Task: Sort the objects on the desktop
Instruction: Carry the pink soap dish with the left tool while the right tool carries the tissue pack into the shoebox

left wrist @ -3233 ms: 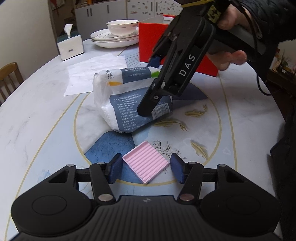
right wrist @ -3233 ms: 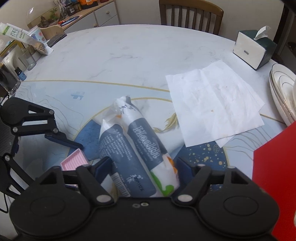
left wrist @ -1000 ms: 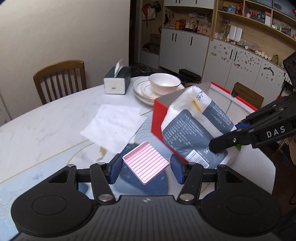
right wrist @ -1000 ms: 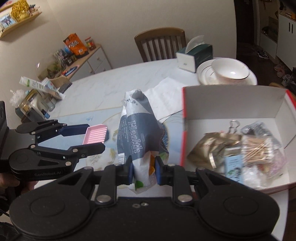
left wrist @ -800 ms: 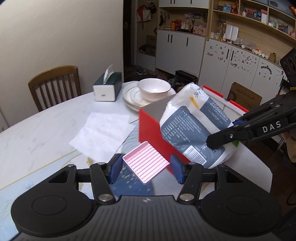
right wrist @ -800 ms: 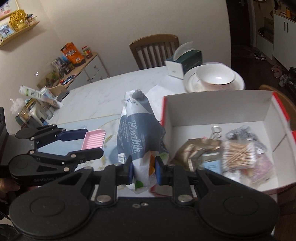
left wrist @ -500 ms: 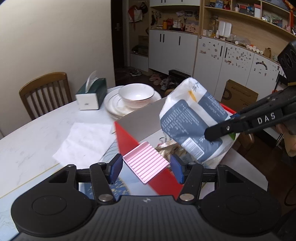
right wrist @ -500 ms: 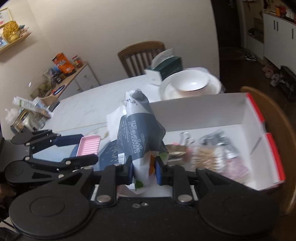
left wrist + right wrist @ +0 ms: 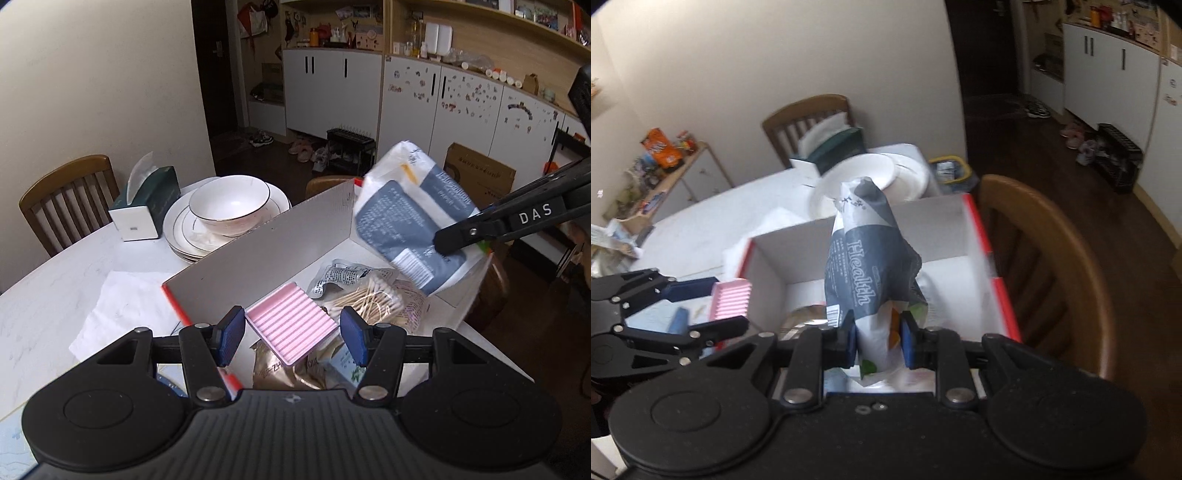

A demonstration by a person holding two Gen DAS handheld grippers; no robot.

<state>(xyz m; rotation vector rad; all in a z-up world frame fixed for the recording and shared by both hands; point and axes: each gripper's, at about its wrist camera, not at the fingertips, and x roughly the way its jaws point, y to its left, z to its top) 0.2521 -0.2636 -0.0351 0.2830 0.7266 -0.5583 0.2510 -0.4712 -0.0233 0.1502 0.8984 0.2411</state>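
both grippers hang over the red box (image 9: 258,254), each with its load, so the step in hand looks like the drop into the box. left gripper (image 9: 291,334) is clamped on the pink tray (image 9: 291,328), which sits tilted between the blue pads just above the box's near corner. right gripper (image 9: 877,341) is pinched tight on the lower end of the tissue pack (image 9: 866,266), which stands up from the pads over the middle of the box; in the left view it hangs above the far corner. box already holds cotton swabs (image 9: 369,299), foil packets and a brown bag, with free floor mostly by the back wall. next move, by this reading, calls for lowering each load inside the walls and then parting the pads, the soft pack first. bowl (image 9: 229,201) and plates stand just beyond the box.
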